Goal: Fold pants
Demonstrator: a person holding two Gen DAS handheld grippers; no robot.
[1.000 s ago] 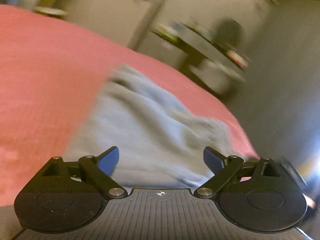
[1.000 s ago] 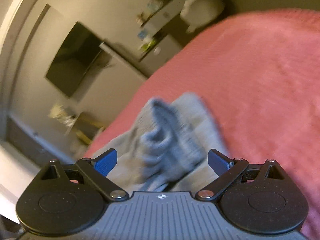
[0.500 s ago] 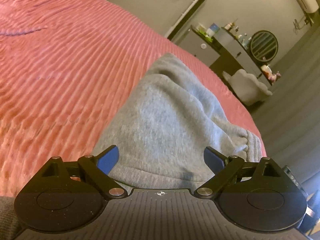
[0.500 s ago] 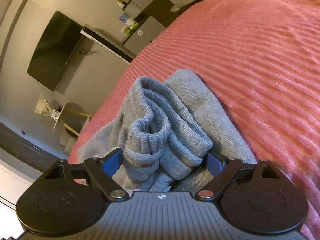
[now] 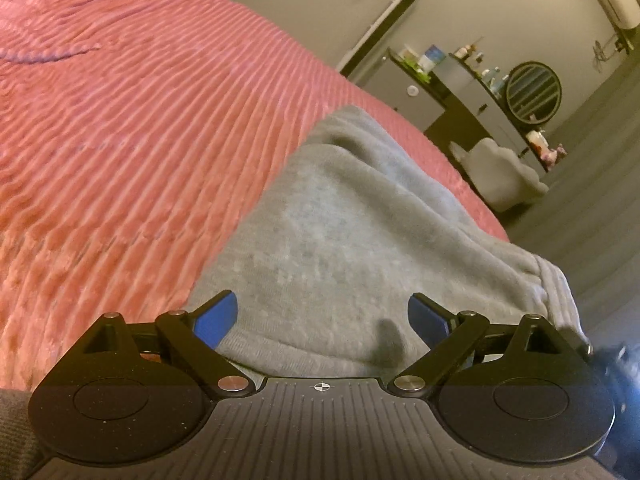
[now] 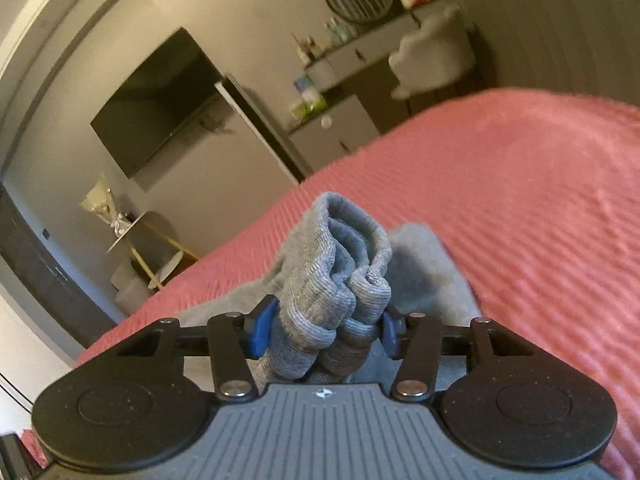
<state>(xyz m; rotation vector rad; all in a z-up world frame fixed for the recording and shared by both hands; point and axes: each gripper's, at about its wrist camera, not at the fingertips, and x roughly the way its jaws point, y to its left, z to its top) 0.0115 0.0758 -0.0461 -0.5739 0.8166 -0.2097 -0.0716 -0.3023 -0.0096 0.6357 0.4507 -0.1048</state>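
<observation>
Up close, the right tool [image 6: 324, 326] is clenched on a bunched, ribbed cuff of the grey pants [image 6: 340, 280], its blue pads [image 6: 260, 326] pressing the knit from both sides and raising it off the bed [image 6: 540, 208]. The left tool [image 5: 322, 316] is spread wide and grips nothing, poised low over a smooth panel of the pants [image 5: 344, 240], whose hem lies between its tips. The pants lie crumpled on the pink ribbed bedspread near the bed's edge. Beyond stand a wall-mounted TV [image 6: 160, 104], a dresser [image 6: 340, 128] and a round mirror [image 5: 534, 92].
</observation>
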